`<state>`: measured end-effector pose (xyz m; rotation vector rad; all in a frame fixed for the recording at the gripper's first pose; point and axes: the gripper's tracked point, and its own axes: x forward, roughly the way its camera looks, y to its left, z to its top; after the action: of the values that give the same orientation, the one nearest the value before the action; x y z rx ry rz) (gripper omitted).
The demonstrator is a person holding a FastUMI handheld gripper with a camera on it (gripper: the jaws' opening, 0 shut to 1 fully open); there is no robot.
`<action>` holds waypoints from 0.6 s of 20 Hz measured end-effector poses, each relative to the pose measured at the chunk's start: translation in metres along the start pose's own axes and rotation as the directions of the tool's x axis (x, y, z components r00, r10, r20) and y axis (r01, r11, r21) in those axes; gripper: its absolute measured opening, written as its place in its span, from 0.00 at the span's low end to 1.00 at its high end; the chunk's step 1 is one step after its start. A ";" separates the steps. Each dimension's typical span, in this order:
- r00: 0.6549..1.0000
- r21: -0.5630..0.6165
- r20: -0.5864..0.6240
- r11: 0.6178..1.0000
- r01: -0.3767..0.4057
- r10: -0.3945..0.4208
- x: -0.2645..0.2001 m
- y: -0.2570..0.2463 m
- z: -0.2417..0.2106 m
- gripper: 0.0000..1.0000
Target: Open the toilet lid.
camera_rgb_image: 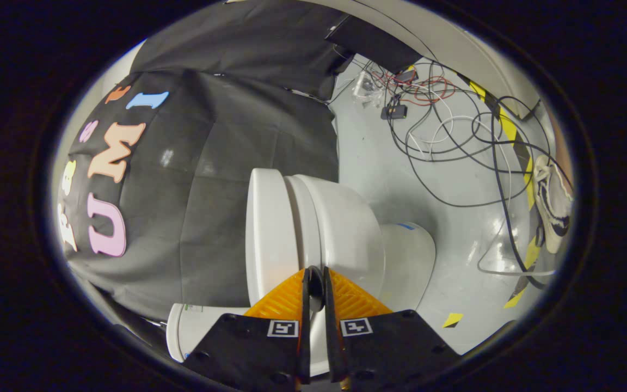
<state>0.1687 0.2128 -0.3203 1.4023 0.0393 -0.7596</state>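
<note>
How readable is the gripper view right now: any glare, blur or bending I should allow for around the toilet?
Gripper view: the white ceramic toilet is sharp and evenly lit; strong fisheye bending rolls it sideways and curves the black cloth wall; bright glare patches sit on the glossy grey floor near the tangled cables; the gripper, fingers nearly together, shows crisp just short of the toilet, casting no clear shadow.

Dim, even lighting; glare patches on floor (471, 239) beyond hand-held gripper (316, 283); strong fisheye bending at edges; focus sharp.

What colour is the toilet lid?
White, seen in the gripper view: toilet lid, just beyond the closed tongs.
</note>
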 end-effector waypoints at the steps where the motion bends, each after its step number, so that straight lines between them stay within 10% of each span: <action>1: 1.000 0.004 0.000 1.000 -0.024 0.024 -0.002 0.005 0.002 0.14; 12: 0.993 -0.179 0.037 0.978 -0.108 0.116 -0.033 0.067 0.004 0.14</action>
<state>0.1748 0.2228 -0.2464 1.2068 -0.0086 -0.6782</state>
